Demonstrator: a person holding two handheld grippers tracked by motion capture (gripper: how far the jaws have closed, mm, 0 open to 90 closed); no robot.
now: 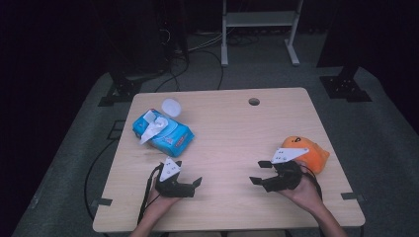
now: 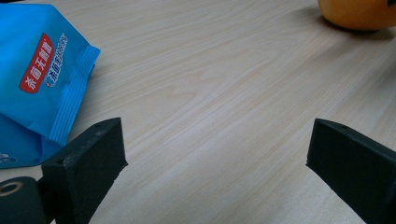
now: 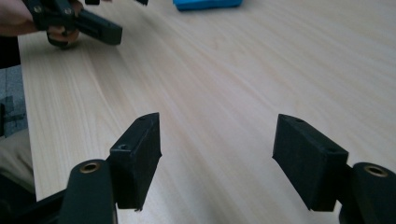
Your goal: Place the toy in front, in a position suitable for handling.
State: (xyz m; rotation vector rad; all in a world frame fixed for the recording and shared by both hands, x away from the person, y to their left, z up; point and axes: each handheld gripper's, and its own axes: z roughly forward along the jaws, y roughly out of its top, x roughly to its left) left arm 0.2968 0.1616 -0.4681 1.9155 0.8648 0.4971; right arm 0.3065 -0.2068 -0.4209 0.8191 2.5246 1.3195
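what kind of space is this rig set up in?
Probably a lab or recording workspace, not a home: a bare wooden table on grey carpet, dark surroundings, loose cables on the floor, black stand bases at the table's far corners, and a white metal frame behind.

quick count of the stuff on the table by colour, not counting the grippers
Blue: 1, the wipes pack, with a white wipe sticking out of its top
White: 1, the round lid beside the pack
Orange: 1, the soft toy by the right edge of the table
Total: 3
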